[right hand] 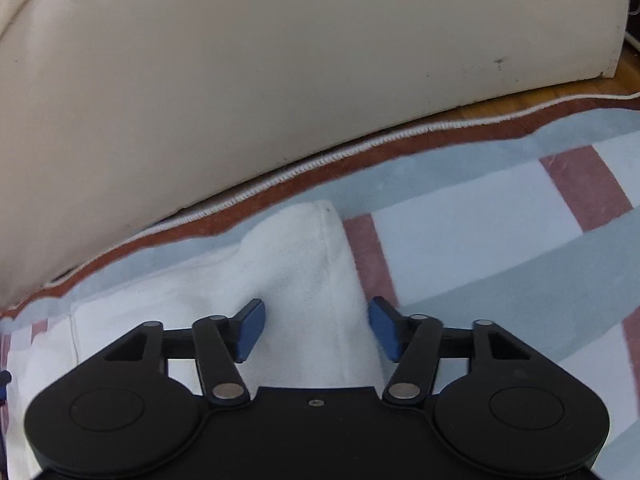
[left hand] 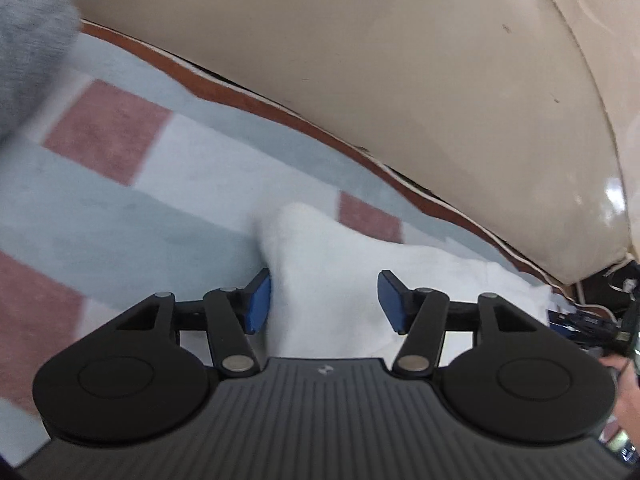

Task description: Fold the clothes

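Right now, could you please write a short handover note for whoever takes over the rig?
Left claw: open, straddling one end of the white garment, nothing gripped.
Right claw: open, straddling the other end, over its hemmed edge.
The garment lies bunched on the checked rug, beside the cream sofa. A grey cloth shows at the left view's edge.
Done: how far folding has got cannot be judged.
Left: close both claws and fold.
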The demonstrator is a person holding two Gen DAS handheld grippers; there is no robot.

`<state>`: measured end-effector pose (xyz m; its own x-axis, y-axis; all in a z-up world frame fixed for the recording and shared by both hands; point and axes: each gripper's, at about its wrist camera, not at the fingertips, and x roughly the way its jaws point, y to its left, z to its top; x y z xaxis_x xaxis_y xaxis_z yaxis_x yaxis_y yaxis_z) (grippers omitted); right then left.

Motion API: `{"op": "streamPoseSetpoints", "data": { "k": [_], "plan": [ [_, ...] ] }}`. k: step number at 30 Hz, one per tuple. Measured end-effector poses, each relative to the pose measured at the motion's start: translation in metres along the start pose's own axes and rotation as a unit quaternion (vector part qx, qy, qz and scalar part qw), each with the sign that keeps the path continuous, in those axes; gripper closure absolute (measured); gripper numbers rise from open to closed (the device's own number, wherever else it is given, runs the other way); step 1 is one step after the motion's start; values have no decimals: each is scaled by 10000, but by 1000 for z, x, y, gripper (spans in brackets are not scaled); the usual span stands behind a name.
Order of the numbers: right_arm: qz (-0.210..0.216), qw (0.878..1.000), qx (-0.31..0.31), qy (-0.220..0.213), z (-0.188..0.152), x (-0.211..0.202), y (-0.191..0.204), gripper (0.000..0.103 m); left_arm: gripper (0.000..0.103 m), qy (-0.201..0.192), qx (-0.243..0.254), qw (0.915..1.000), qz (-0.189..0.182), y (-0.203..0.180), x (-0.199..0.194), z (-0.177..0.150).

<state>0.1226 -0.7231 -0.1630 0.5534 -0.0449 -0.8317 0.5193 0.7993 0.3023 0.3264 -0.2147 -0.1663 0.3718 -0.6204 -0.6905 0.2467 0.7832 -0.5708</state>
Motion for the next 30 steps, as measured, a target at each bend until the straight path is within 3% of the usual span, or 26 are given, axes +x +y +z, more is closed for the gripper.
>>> {"op": "streamPoseSetpoints", "data": {
  "k": [1, 2, 3, 4, 5, 7, 11, 12, 14, 15, 16, 18, 20, 22, 23, 24, 26, 28, 30],
  "plan": [
    [-102, 9997, -216, -42, -4, 1, 7, 39, 48, 15, 47, 10000, -10, -2, 3, 0],
    [-191, 9986, -498, -58, -6, 2, 15, 50, 48, 60, 170, 9998, 131, -7, 3, 1],
    [-282, 9956, -892, -47, -9, 2, 26, 89, 67, 105, 292, 9991, 272, -11, 4, 1],
    [-373, 9909, -1292, -35, -13, 2, 37, 92, 90, 150, 415, 9982, 413, -15, 5, 2],
    [-611, 9837, -1673, -244, -16, -4, 47, 93, 96, 174, 568, 9965, 583, -21, 5, 2],
    [-912, 9638, -2372, -802, -21, -23, 60, 94, 97, -213, 1173, 9872, 1059, -46, -8, 5],
    [-949, 9551, -2501, -1275, -21, -51, 64, 95, 97, -1179, 1889, 9692, 1048, -92, -48, 16],
    [-1004, 9531, -2516, -1352, -20, -55, 64, 95, 97, -1360, 2125, 9616, 1079, -102, -54, 17],
    [-1112, 9487, -2547, -1507, -20, -62, 65, 94, 96, -1668, 2858, 9343, 1326, -120, -55, 11],
    [-1166, 9464, -2561, -1584, -20, -66, 65, 94, 93, -1663, 3042, 9256, 1522, -123, -50, 9],
    [-1220, 9440, -2576, -1661, -20, -69, 65, 94, 89, -1485, 3086, 9221, 1801, -120, -38, 7],
    [-1560, 9459, -2436, -1469, -14, -56, 58, 91, 74, -1142, 3154, 9111, 2396, -116, -15, 3],
    [-1709, 9520, -1952, -1623, -8, -61, 46, 81, 73, -957, 3100, 8907, 3185, -107, 0, -5],
    [-1410, 9648, -1288, -1808, -4, -74, 26, 59, 62, -1003, 2849, 9046, 3007, -100, -10, -15],
    [-1115, 9729, -1057, -1725, -5, -79, 14, 58, 54, -1017, 2716, 9134, 2855, -96, -17, -20],
    [-818, 9797, -832, -1631, -6, -85, 1, 58, 54, -987, 2584, 9277, 2508, -93, -26, -25],
    [-312, 9886, -539, -1368, -12, -94, -20, 58, 54, -792, 2476, 9454, 1964, -90, -35, -38],
    [-6, 9930, -497, -1075, -30, -101, -36, 58, 54, -452, 2573, 9497, 1727, -93, -38, -54],
    [128, 9949, -389, -918, -56, -112, -50, 58, 54, -133, 2861, 9423, 1736, -97, -37, -75]
  ]
}}
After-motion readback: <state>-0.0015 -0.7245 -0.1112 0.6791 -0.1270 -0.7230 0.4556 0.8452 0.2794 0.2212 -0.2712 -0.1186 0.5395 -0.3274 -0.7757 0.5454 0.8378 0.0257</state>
